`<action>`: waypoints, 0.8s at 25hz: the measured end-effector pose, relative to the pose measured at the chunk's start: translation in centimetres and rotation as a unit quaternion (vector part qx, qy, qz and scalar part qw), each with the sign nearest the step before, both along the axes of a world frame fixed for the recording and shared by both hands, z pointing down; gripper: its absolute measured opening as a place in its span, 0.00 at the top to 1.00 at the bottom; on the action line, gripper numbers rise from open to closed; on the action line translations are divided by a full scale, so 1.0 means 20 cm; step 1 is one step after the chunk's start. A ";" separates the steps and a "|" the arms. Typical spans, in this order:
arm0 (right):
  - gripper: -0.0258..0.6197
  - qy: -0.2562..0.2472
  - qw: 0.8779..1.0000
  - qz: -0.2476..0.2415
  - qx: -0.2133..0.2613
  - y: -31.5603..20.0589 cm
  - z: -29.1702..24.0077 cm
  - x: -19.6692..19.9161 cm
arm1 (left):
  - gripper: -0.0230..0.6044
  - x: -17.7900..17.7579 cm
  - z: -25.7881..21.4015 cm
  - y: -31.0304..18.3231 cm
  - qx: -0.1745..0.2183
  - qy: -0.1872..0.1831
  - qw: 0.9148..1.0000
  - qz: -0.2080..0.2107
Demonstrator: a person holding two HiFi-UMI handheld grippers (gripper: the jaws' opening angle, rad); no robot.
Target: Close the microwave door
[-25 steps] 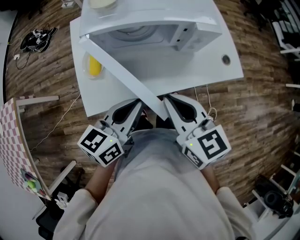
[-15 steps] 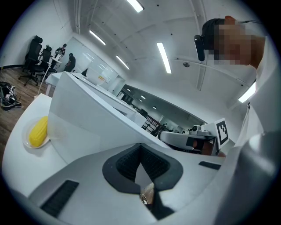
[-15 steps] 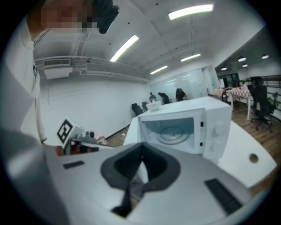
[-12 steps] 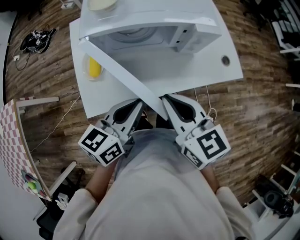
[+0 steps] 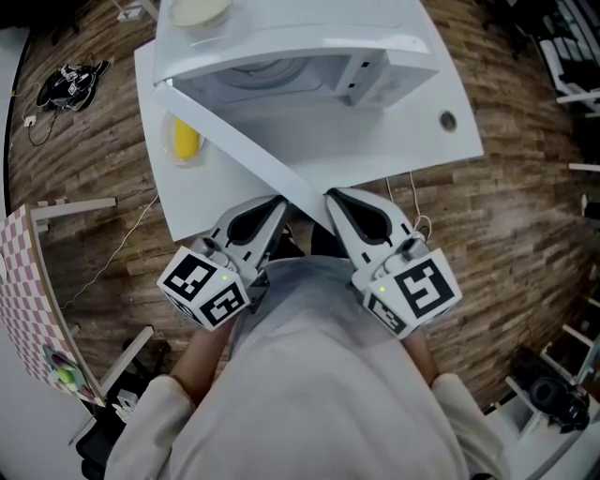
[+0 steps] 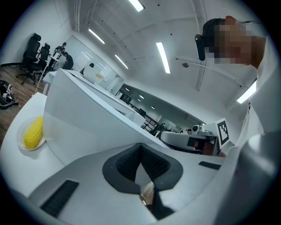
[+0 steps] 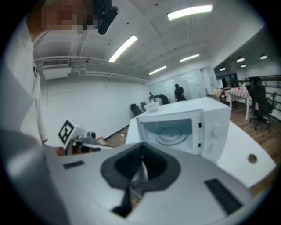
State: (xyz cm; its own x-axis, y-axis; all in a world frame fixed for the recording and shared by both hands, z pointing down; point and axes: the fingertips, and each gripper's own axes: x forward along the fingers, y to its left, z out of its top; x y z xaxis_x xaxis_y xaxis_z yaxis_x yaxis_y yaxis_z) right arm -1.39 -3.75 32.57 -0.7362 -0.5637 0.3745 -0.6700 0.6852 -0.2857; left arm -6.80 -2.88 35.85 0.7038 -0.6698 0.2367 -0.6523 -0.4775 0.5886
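Observation:
The white microwave point(image 5: 281, 37) stands on a white table point(image 5: 412, 141) with its door point(image 5: 244, 150) swung wide open toward me. The door's top edge runs as a white band down to between my two grippers. My left gripper point(image 5: 278, 202) is just left of the door's free end and my right gripper point(image 5: 331, 197) just right of it, both at the table's near edge. Both are shut and hold nothing. The left gripper view has the door's outer face point(image 6: 88, 118) beyond the left gripper point(image 6: 140, 149). Past the right gripper point(image 7: 142, 151), the right gripper view looks into the open microwave point(image 7: 184, 127).
A yellow corn cob on a small plate point(image 5: 186, 139) lies on the table left of the door. A bowl point(image 5: 199, 9) sits on top of the microwave. The table has a cable hole point(image 5: 448, 119) at the right. A chequered board point(image 5: 19, 281) stands on the floor at the left.
Both grippers and the door have stayed where they were. Only the head view has shifted slightly.

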 end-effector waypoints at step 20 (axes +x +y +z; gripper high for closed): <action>0.93 -0.005 1.000 0.017 0.000 -0.09 -0.01 0.06 | 0.94 0.04 0.01 -0.07 -0.004 0.013 1.000 0.008</action>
